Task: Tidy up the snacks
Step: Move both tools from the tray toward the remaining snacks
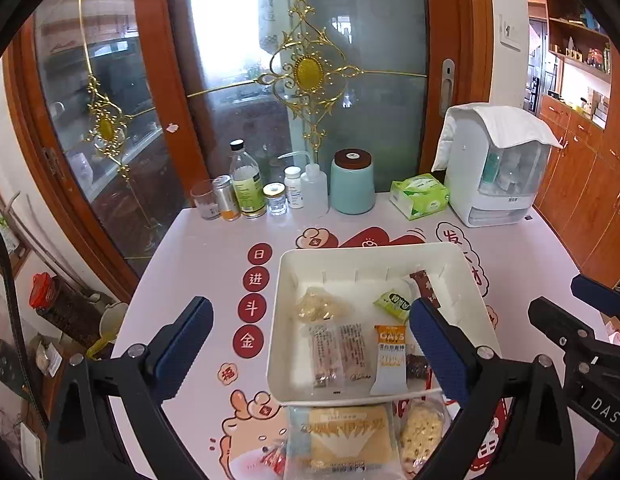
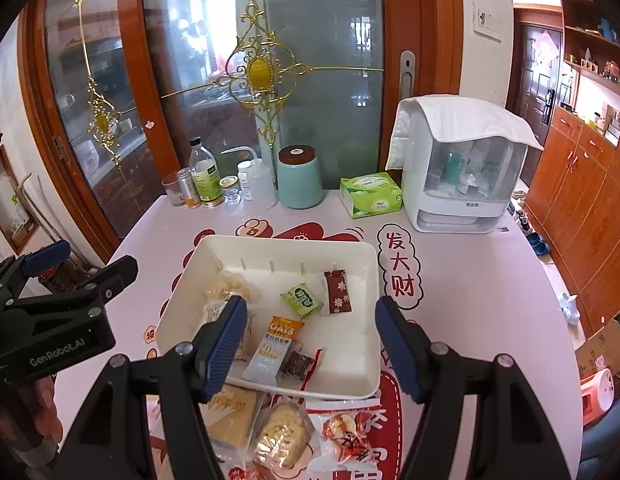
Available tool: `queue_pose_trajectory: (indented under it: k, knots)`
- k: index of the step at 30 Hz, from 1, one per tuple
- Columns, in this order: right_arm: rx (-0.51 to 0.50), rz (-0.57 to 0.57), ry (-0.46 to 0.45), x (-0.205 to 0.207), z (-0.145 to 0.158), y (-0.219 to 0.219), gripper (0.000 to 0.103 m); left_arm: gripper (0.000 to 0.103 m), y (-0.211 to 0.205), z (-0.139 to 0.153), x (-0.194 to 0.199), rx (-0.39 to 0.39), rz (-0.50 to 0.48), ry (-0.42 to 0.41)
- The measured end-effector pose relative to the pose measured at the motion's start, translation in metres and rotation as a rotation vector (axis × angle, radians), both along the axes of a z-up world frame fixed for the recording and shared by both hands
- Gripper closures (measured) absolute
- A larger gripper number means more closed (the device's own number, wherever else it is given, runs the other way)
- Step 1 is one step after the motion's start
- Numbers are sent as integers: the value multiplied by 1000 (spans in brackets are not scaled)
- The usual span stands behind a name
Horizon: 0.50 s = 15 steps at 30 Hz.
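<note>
A white tray sits mid-table and holds several wrapped snacks: an orange-and-white oat bar, a green packet, a dark red packet, a dark brown packet and clear-wrapped biscuits. In front of the tray lie a yellow cracker pack, a round crisp cake and a red-printed candy pack. My left gripper is open and empty above the tray's near left. My right gripper is open and empty above the tray's near edge.
At the table's back stand bottles and jars, a teal canister, a green tissue pack and a white cloth-covered appliance. A glass sliding door is behind. Wooden cabinets stand to the right.
</note>
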State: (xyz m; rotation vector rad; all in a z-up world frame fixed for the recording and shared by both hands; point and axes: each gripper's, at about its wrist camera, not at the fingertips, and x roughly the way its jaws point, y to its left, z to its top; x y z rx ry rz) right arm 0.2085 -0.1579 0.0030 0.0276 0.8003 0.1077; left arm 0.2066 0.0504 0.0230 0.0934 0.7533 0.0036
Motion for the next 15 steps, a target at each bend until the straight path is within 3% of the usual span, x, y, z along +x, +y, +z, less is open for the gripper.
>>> queue_pose_trajectory:
  k: [15]
  knots:
    - [39,75,32,-61,-9,-5,36,5,4,6,-94,37,-4,-31]
